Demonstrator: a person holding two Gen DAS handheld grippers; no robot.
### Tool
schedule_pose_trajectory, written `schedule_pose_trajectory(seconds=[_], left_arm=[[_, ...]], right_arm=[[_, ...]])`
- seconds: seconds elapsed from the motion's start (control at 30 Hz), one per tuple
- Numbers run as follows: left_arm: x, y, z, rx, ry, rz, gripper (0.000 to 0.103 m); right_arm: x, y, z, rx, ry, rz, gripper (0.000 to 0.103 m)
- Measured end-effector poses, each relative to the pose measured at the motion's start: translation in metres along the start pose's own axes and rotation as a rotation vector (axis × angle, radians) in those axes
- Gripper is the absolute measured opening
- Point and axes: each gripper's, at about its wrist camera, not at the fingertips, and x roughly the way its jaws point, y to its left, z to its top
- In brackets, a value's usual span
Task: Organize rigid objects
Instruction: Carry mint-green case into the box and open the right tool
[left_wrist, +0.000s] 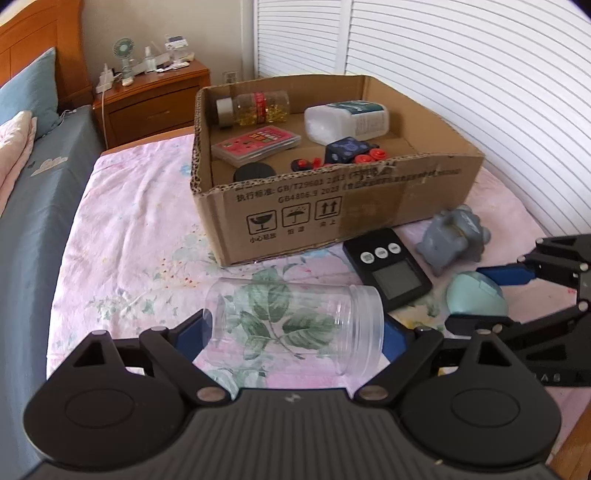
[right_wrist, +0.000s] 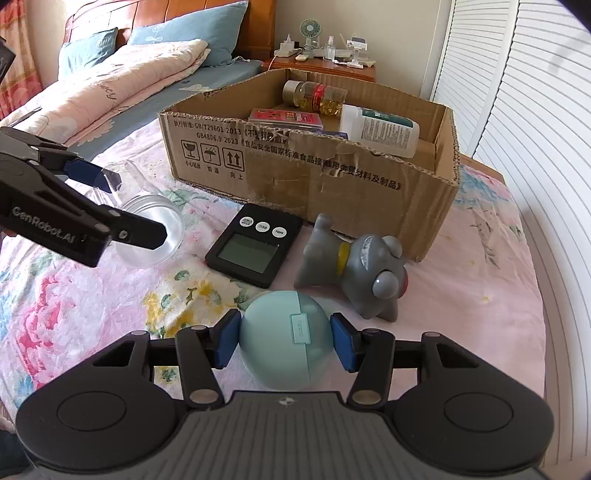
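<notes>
Left gripper (left_wrist: 295, 334) brackets the clear plastic jar (left_wrist: 293, 326) lying on the floral sheet (left_wrist: 140, 236), fingers wide at its ends. Right gripper (right_wrist: 284, 341) straddles the teal earbud case (right_wrist: 282, 339), pads close beside it, contact unclear. Both lie near the cardboard box (left_wrist: 332, 206).

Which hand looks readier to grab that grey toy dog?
Right. Its tongs straddle the round turquoise case beside the grey toy dog; the left tongs flank the clear plastic jar.

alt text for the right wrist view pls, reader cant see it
The right tongs straddle a round teal case lying on a pink floral bedsheet, blue pads close beside it. Beyond lie a black digital timer and a grey toy figure, before an open cardboard box of bottles; at left, the left tongs straddle a clear jar.
</notes>
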Motion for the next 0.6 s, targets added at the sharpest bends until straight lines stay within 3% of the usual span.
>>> schedule_pose_trajectory(seconds=[0.33, 0.6], left_arm=[[-0.023, -0.005, 0.003, 0.071, 0.016, -0.038, 0.090], [-0.043, -0.006, 0.009, 0.110, -0.020, -0.048, 0.091]], right_arm=[[-0.024, 0.004, 0.005, -0.065, -0.013, -0.002, 0.058], [-0.048, -0.005, 0.027, -0.086, -0.089, -0.037, 0.058]])
